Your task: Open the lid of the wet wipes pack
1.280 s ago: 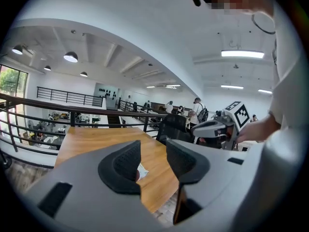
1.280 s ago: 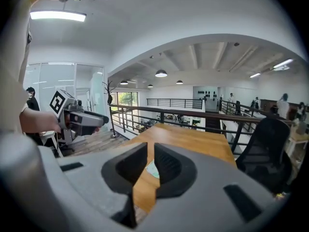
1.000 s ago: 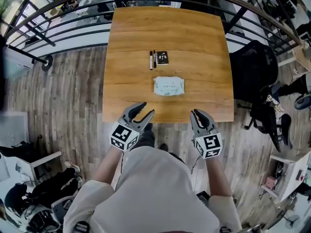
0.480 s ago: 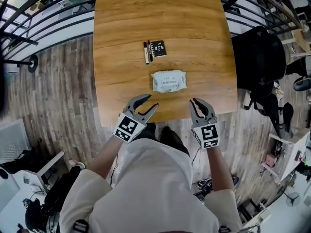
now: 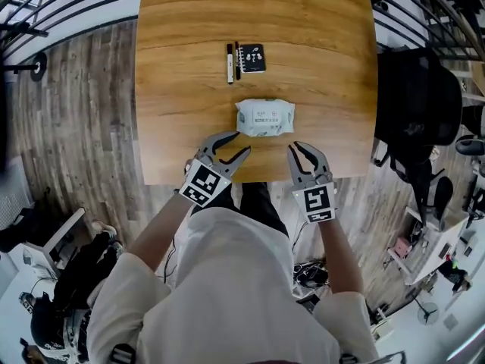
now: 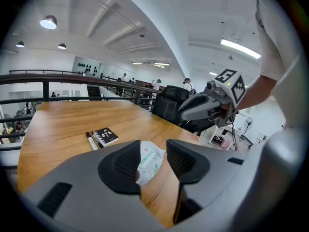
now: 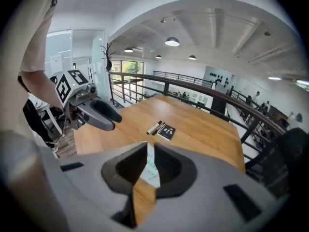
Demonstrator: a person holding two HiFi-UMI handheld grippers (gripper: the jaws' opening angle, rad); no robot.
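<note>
Grained wooden table (image 5: 303, 51) bears pillowy wipes pack (image 5: 264, 117).

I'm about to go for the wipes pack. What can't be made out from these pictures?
- Lid of the wet wipes pack: head view, too small to show its edge or tab.
- Same pack, left gripper view: the left gripper hides all but a strip behind its own jaws.
- Right gripper view: the right gripper leaves only a sliver.
- Print on the black notebook: too small in every view.

the wet wipes pack (image 5: 264, 117) is white with green print; the table (image 5: 189, 74) is brown wood-grain.
</note>
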